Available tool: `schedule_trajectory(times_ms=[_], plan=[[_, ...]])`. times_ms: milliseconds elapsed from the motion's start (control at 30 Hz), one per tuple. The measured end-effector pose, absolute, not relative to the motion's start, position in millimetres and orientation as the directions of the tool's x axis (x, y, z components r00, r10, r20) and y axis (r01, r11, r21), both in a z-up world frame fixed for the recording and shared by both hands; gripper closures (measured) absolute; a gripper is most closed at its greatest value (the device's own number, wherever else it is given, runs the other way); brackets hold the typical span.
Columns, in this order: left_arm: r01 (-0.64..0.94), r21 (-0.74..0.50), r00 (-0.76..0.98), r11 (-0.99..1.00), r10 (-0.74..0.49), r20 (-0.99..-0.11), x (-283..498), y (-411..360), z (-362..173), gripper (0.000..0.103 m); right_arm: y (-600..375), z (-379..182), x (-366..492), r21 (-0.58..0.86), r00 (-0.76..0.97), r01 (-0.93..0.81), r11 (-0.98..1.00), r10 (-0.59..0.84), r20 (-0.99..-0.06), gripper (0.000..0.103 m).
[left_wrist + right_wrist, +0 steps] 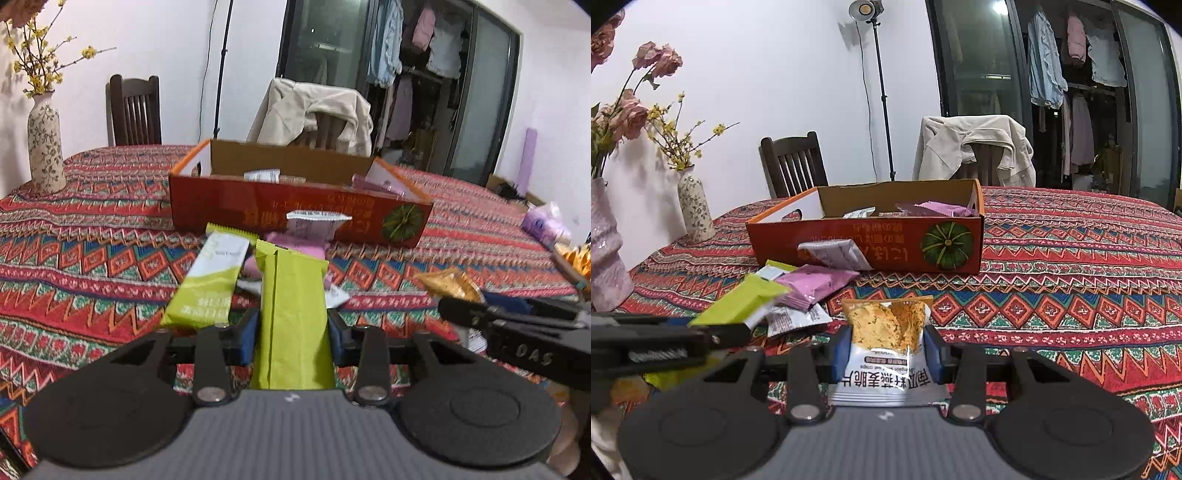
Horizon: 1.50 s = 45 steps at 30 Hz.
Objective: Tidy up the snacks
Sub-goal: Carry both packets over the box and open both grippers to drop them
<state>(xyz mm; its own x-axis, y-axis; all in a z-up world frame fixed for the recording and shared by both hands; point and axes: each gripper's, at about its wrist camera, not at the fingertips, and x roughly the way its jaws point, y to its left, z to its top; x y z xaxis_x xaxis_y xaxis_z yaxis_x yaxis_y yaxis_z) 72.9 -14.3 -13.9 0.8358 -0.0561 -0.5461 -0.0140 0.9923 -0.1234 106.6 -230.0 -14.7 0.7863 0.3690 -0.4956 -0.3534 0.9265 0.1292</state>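
We find the left gripper [291, 328] closed on a green packet [291, 317], which stands lengthwise between the two blue pads and projects forward above the bench [92, 229]. A second packet, green and white [210, 280], lies just beside it to the left, resting on the loose pile.

We find the right gripper [886, 354] closed on a white cracker packet [888, 343], its clear window end pointing forward, held above the patterned cloth. The left gripper's packet shows at the left of this view, just beside the pile.

The loose pile, including a pink packet [816, 282] and a grey packet [834, 253], lies on the bench directly before the near wall of the orange box [886, 247]; the grey one leans against that wall. The box sits toward the far edge of the bench and holds several packets, pink and white among them. A flowered vase [696, 210] stands near the far left corner.
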Motion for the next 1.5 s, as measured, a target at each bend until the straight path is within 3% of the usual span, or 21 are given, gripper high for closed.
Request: schedule_trajectory(times_ms=[467, 833, 1500], plan=[[0.015, -0.127, 0.9, 0.992, -0.068, -0.431, 107.5, 1.3, 45.5, 0.064, -227.1, 29.3, 132.9, 0.098, 0.84, -0.337, 0.936, 0.346, -0.417, 0.062], [0.004, -0.149, 0.914, 0.989, -0.064, -0.401, 166.3, 11.4, 74.1, 0.064, -213.1, 64.8, 195.5, 0.093, 0.874, -0.303, 0.948, 0.316, -0.369, 0.062], [-0.129, -0.189, 0.912, 0.973, 0.042, -0.407, 287.3, 42.6, 56.3, 0.064, -170.4, 45.2, 321.4, 0.134, 0.868, -0.237, 0.962, 0.272, -0.416, 0.062]])
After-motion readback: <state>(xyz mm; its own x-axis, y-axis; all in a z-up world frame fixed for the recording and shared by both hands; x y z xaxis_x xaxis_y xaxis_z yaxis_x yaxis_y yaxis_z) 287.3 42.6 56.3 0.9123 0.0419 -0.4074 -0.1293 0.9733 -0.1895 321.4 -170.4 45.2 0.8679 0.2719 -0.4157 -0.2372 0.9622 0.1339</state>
